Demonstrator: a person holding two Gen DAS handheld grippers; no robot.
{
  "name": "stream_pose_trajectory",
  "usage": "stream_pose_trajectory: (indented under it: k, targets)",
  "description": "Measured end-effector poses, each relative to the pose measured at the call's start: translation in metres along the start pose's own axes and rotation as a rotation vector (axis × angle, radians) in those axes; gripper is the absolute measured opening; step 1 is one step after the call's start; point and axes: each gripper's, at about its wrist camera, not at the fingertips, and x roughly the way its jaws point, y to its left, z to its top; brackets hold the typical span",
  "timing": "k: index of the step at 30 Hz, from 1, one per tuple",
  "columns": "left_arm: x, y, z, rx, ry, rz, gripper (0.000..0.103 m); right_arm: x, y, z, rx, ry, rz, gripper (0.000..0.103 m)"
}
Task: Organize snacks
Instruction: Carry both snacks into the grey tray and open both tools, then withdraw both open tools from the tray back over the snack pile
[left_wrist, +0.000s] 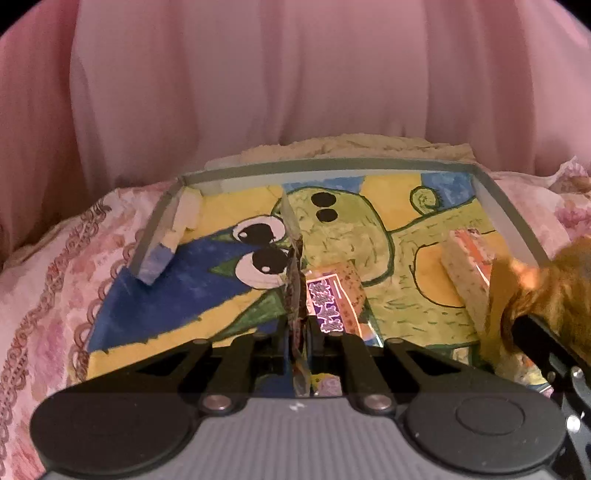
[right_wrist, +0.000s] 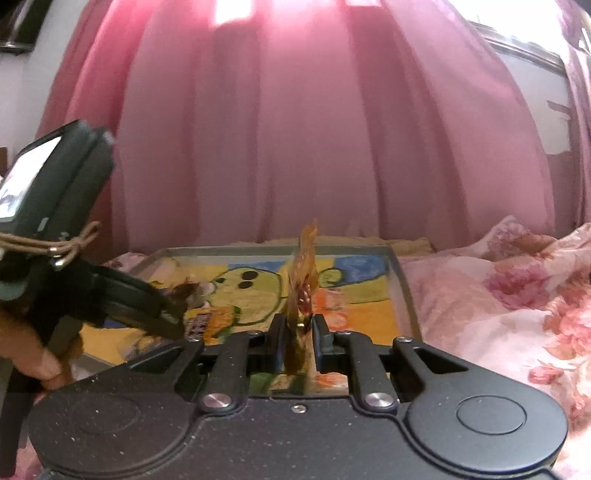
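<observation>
A shallow grey tray (left_wrist: 325, 164) with a cartoon drawing on its floor lies on a floral bedspread. My left gripper (left_wrist: 298, 329) is shut on a thin dark snack packet (left_wrist: 294, 273), seen edge-on above the tray. A purple-labelled snack (left_wrist: 332, 301) lies under it, and an orange-and-white snack (left_wrist: 466, 264) rests at the tray's right side. My right gripper (right_wrist: 300, 328) is shut on a crinkly amber snack packet (right_wrist: 304, 275), held upright over the tray (right_wrist: 404, 286). The left gripper (right_wrist: 179, 301) shows at the left of the right wrist view, with its dark packet (right_wrist: 184, 290).
Pink curtains (left_wrist: 295, 92) hang close behind the tray. The floral bedspread (right_wrist: 498, 295) spreads out to the right. A beige cloth (left_wrist: 351, 146) is bunched behind the tray's far rim. A person's hand (right_wrist: 33, 354) holds the left gripper's handle.
</observation>
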Motion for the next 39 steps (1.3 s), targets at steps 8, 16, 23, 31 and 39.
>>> stream_pose_trajectory:
  k: [8, 16, 23, 31, 39]
  targets:
    - [-0.001, 0.009, -0.002, -0.071, 0.013, -0.036, 0.025, 0.002, -0.011, 0.001, 0.031, 0.003, -0.048, 0.039]
    - [-0.018, 0.022, -0.008, -0.153, -0.039, -0.05, 0.076, -0.009, -0.012, 0.002, 0.033, -0.016, -0.074, 0.061]
    - [-0.055, 0.033, -0.015, -0.195, -0.159, -0.011, 0.1, -0.034, -0.018, 0.007, 0.052, -0.051, -0.094, 0.089]
    - [-0.102, 0.042, -0.033, -0.232, -0.245, -0.012, 0.102, -0.083, -0.018, 0.01, 0.071, -0.13, -0.117, 0.102]
    - [-0.151, 0.052, -0.066, -0.273, -0.328, -0.031, 0.102, -0.144, -0.008, 0.001, 0.06, -0.165, -0.139, 0.102]
